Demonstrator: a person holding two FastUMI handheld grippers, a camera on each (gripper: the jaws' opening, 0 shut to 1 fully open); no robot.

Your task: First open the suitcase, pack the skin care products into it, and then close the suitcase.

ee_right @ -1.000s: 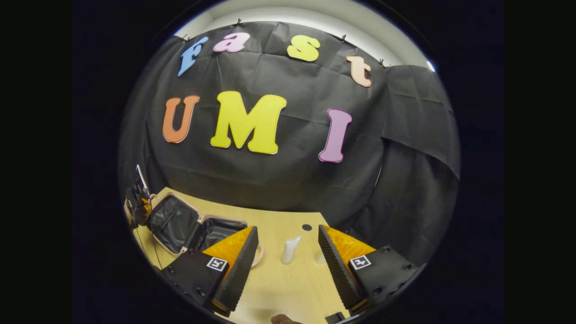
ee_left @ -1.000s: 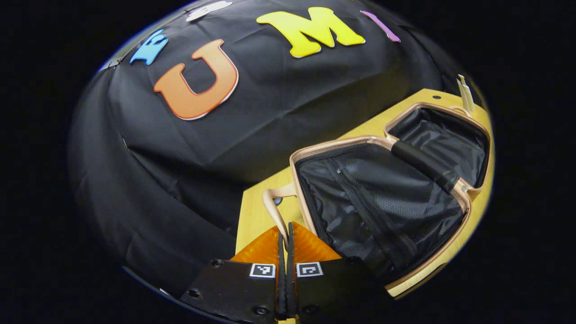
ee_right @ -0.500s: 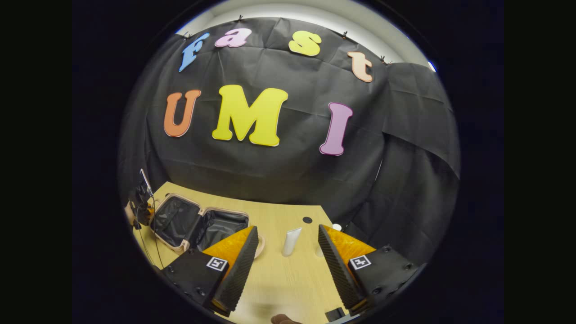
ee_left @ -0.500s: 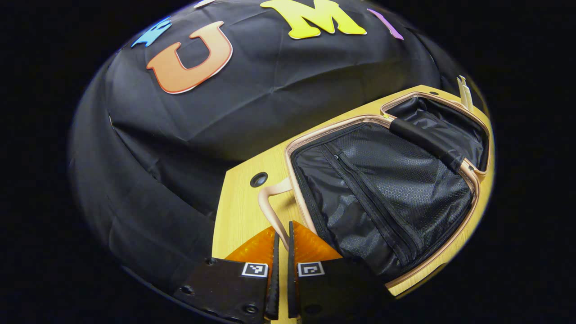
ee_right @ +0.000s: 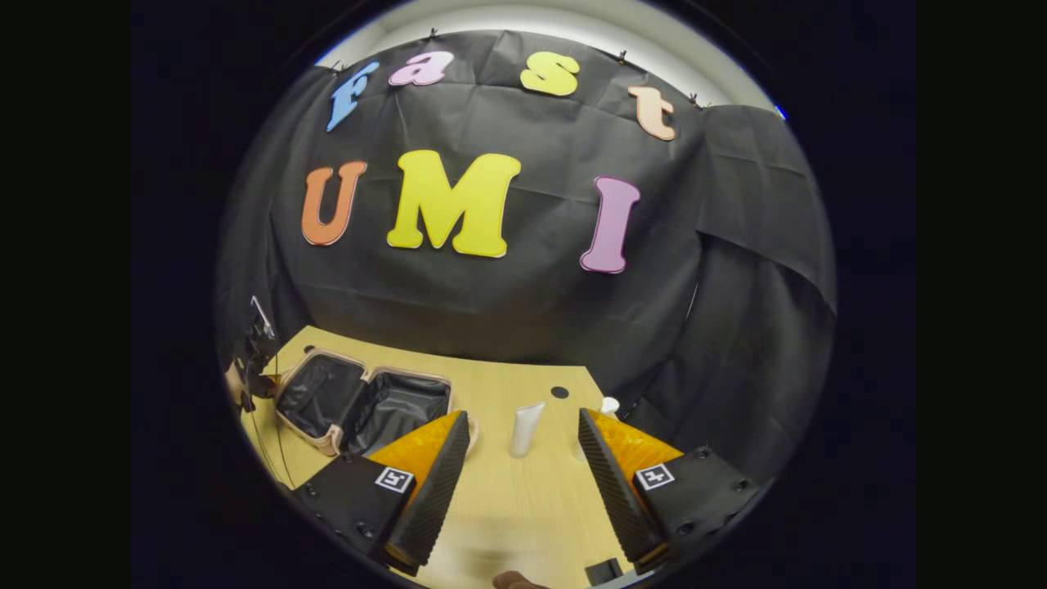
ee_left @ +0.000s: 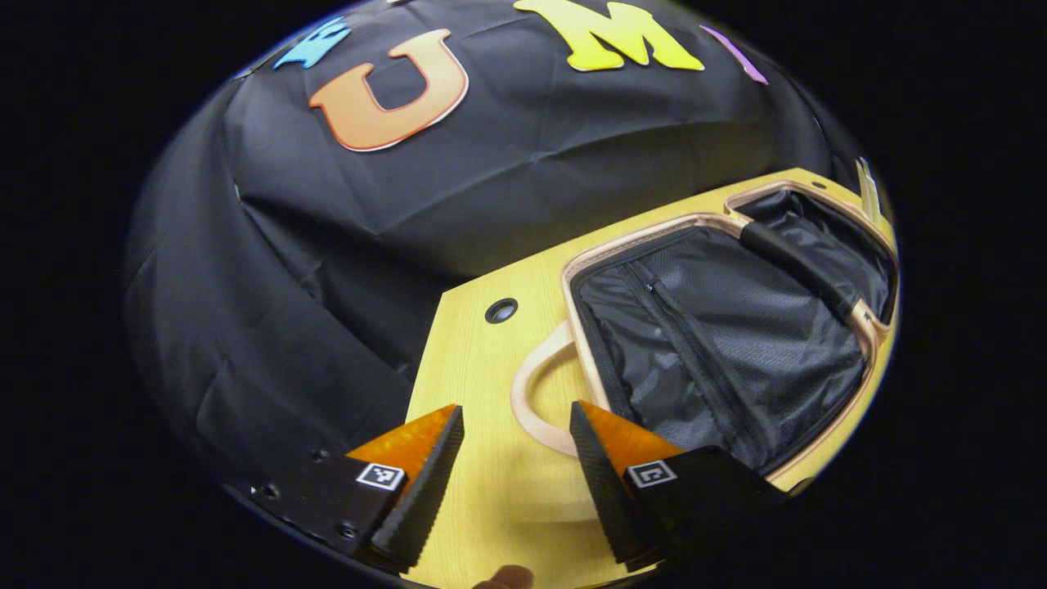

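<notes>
The suitcase (ee_left: 720, 327) lies open flat on the wooden table (ee_left: 474, 368), its black lining showing and a beige handle (ee_left: 532, 401) at its near side. My left gripper (ee_left: 515, 470) stands open just short of that handle, touching nothing. In the right gripper view, the open suitcase (ee_right: 360, 401) lies at the left. A white tube (ee_right: 526, 429) stands upright on the table (ee_right: 507, 507), and a second white bottle (ee_right: 608, 405) peeks out behind the right finger. My right gripper (ee_right: 523, 466) is open, low over the table, short of the tube.
A round cable hole (ee_left: 501, 311) sits in the table near the suitcase handle. Black cloth walls close in the table's far sides. A second cable hole (ee_right: 559, 392) lies beyond the tube. The other gripper and a hand (ee_right: 249, 360) are at the suitcase's far end.
My left gripper was shut on the suitcase handle; it has opened, let go and drawn back a little. The right gripper has barely moved.
</notes>
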